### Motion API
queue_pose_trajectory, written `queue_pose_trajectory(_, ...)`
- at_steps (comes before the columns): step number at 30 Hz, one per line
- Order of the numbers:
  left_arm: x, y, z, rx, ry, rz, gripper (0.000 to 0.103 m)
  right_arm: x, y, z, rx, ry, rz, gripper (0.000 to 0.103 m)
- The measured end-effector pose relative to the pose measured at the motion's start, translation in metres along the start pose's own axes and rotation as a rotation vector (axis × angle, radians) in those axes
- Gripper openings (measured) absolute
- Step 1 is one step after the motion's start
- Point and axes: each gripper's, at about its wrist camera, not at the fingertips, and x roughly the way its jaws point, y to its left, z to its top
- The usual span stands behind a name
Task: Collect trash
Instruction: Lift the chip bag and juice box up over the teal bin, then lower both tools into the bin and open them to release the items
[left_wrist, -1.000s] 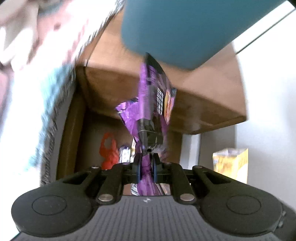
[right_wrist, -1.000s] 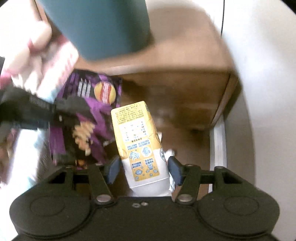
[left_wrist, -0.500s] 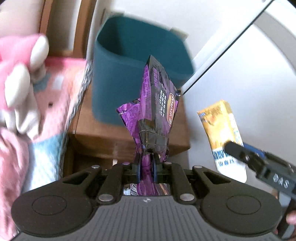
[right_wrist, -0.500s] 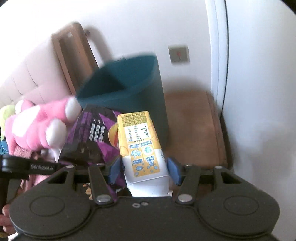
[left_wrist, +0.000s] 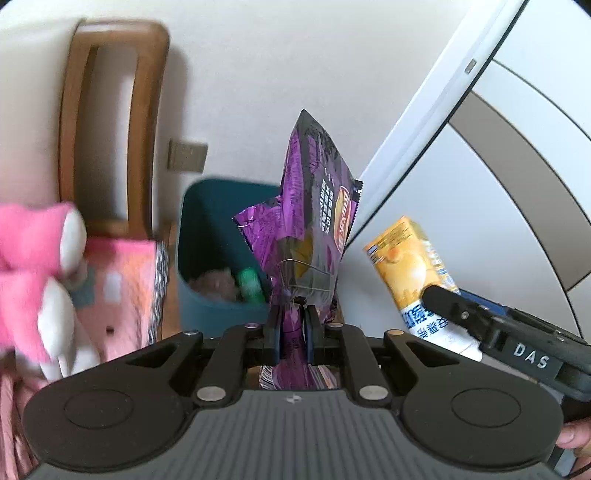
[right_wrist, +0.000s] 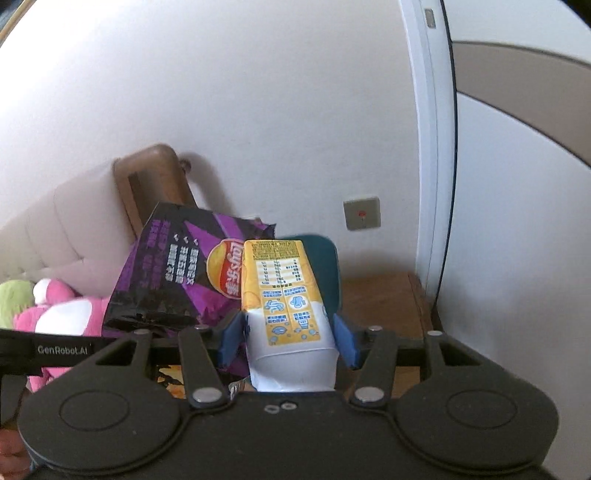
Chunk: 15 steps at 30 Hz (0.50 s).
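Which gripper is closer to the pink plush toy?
Left. The left gripper, pinching the purple chip bag, is beside the pink plush toy; the right gripper is farther off.

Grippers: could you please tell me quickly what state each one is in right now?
Left gripper: closed on the purple chip bag.
Right gripper: closed on the yellow drink carton.

Bright, soft daylight fills both fisheye views, edges bowed, with motion blur smearing the pink plush toy (left_wrist: 33, 280).
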Motion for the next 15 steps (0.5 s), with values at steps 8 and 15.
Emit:
queue_pose_trajectory(8, 0.059, 0.008, 0.050, -0.018, 0.026, 0.101, 0.012, 0.052, 0.015, 0.042, -0.047, 0.008, -0.055, 0.052)
queue_pose_trajectory(15, 0.133, 0.014, 0.075, -0.034, 0.088, 0.226, 0.012, 0.139, -0.001, 0.062, -0.095, 0.121, -0.029, 0.052)
